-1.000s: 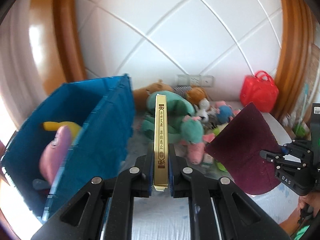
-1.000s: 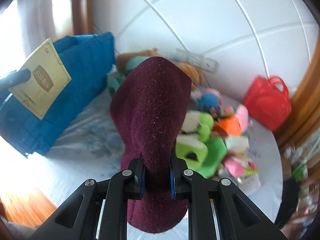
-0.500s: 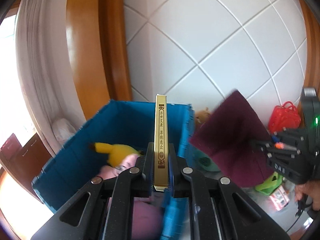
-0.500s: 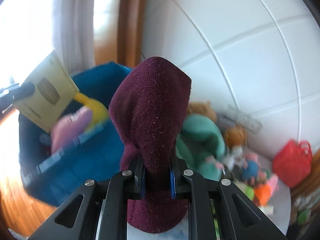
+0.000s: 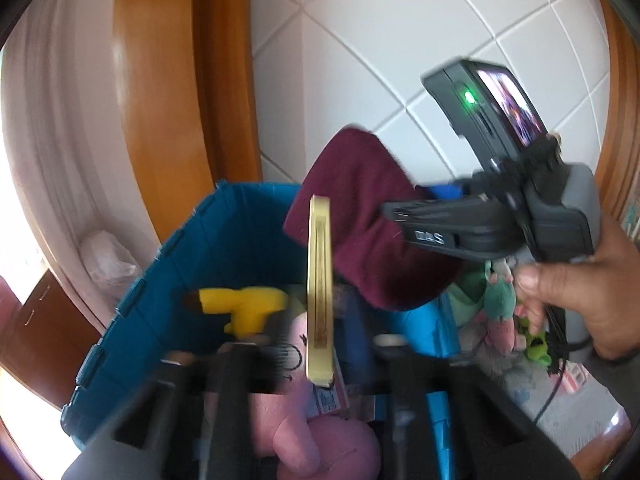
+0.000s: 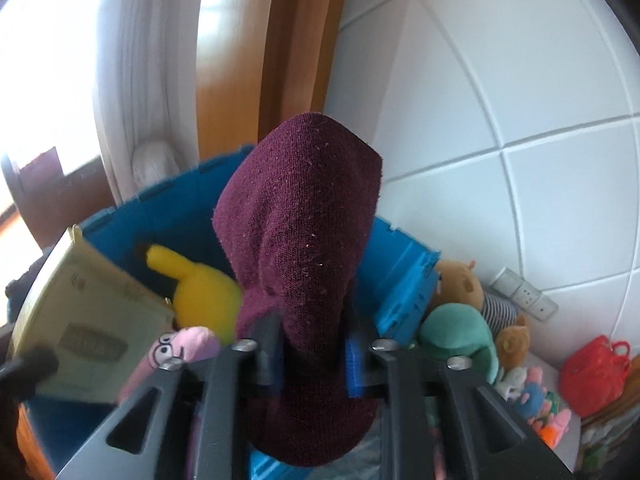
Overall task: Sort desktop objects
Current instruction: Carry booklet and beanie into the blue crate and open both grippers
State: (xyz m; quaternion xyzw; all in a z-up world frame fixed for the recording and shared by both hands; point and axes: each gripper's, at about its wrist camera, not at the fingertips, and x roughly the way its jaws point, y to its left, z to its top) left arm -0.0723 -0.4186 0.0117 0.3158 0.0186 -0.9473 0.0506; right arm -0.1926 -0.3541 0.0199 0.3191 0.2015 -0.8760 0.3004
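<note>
Your left gripper (image 5: 320, 376) is clamped on the lower end of a slim gold box (image 5: 319, 288), held edge-on with its long axis upright. Its fingers are motion-blurred, but the box sits gripped between them. Your right gripper (image 6: 312, 356) is closed on a folded maroon knit cloth (image 6: 300, 240), which stands above the fingers and hangs below them.

Both loads are positioned over the open blue storage crate (image 5: 168, 280). The gold box stands above the near part of the opening; the cloth overhangs the right-hand wall. Inside the crate lie a yellow plush toy (image 5: 244, 304) and a pink plush toy (image 5: 304, 440).

The deciding relation: the crate interior lies directly below and ahead of both grippers, so each load has a clear downward path. The left gripper is nearer the centre.

Legible writing: "DAS" on the right gripper's finger, in the left wrist view. The printing on the box is blurred and cannot be read. More plush toys (image 6: 460, 336) and a red bag (image 6: 592, 376) remain on the table beside the crate.
</note>
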